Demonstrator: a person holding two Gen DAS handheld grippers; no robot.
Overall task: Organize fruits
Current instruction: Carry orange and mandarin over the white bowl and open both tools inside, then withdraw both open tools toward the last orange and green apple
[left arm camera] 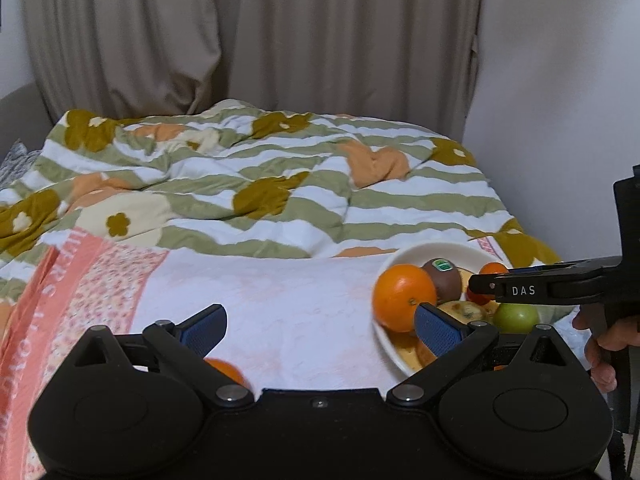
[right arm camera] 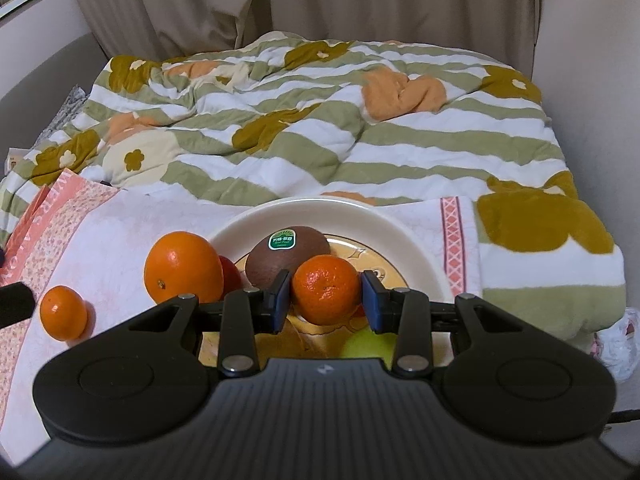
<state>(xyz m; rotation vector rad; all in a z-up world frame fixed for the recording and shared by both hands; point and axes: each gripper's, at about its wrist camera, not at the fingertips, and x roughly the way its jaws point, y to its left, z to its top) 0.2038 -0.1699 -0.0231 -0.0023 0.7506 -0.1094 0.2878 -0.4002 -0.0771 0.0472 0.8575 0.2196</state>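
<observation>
A rumpled quilt striped green and white with mustard and orange flowers [right arm camera: 320, 128] covers the far half of the bed, under beige curtains [left arm camera: 248, 32]. Nearer lies a pale pink cloth with a salmon floral border [left arm camera: 280, 312], spread flat as the working surface.

On the right part of that cloth sits a round cream ceramic plate with a yellow cartoon print [right arm camera: 416, 248]. The right wrist view shows its far rim and printed centre in full; the left wrist view shows only its left part, cut by the grippers. A big orange [right arm camera: 183, 267] rests at the plate's left rim, touching a red fruit [right arm camera: 231, 276] that is mostly hidden behind it. A brown kiwi with a green sticker [right arm camera: 286, 254] lies in the plate's middle, and a green apple [left arm camera: 516, 317] lies near the plate's near edge.

The right gripper [right arm camera: 326, 296] is clenched on a small mandarin [right arm camera: 326, 289] above the plate, both blue pads pressing its sides; the left view shows this gripper from the side with a hand [left arm camera: 604, 344] on its handle.

The left gripper [left arm camera: 320, 328] hangs released over bare cloth, jaws spread wide with nothing between them. A second small mandarin [right arm camera: 63, 313] lies alone on the cloth, left of the plate; the left view shows only a sliver of it under the left finger.
</observation>
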